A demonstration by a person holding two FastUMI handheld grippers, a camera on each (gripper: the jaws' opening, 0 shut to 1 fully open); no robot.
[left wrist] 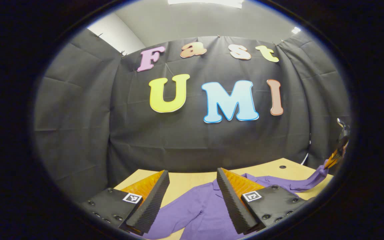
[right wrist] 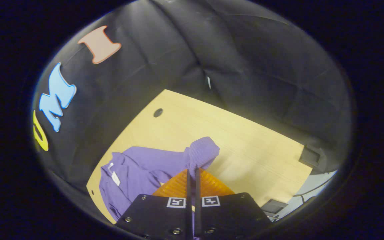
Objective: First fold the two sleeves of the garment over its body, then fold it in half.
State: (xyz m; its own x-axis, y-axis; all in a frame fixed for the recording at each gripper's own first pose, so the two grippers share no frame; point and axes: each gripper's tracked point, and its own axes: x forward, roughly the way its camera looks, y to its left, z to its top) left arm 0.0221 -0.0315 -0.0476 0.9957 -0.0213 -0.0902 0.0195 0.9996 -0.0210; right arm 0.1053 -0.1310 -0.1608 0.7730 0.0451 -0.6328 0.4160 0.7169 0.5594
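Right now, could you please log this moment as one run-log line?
stage: first sleeve fold | right gripper: shut on sleeve cuff, lifted | left gripper: open over purple shirt | table

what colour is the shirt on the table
Purple, plain with no pattern. The shirt shows best in the right gripper view.

one purple garment (left wrist: 208,206) is lying at the bottom centre of the left gripper view, on one table (left wrist: 185,181). two grippers are showing there: the left gripper (left wrist: 192,200) at the bottom, and the right gripper (left wrist: 337,155) at the right edge. two sleeves are showing: one sleeve (left wrist: 308,181) is stretching toward the lower right, the other sleeve (left wrist: 175,218) is trailing to the bottom left. in the right gripper view, one round hole (right wrist: 158,112) is sitting left of centre in the tabletop, and two dark square boxes (right wrist: 309,155) are sitting at the lower right.
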